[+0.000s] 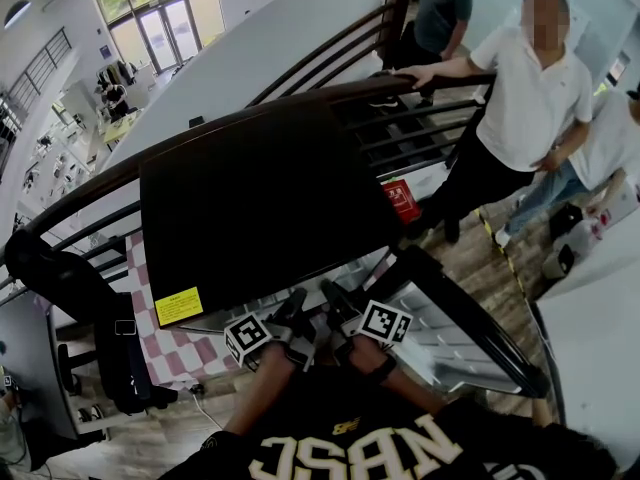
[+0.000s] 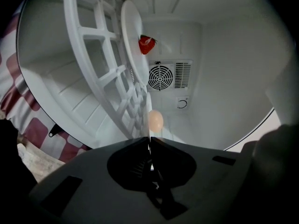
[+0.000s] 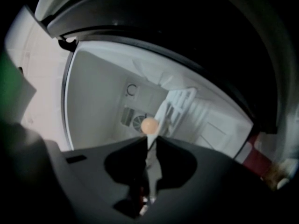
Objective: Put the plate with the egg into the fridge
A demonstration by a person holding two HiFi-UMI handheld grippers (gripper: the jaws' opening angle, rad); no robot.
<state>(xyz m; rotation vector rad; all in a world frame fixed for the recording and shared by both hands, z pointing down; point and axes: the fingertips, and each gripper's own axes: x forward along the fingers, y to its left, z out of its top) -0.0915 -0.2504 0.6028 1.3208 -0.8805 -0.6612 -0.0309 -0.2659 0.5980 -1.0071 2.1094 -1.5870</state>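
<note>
Both grippers reach under the black fridge top into the white fridge interior. My left gripper is shut on the thin white rim of the plate, seen edge-on. The egg lies on the plate just past the jaws. My right gripper is shut on the plate's rim from the other side, with the egg right beyond its tips. In the head view the left gripper and right gripper sit close together; plate and egg are hidden there.
A white wire shelf carries another white plate with a red item. A fan vent is on the back wall. The open fridge door stands at right. People stand behind a dark railing.
</note>
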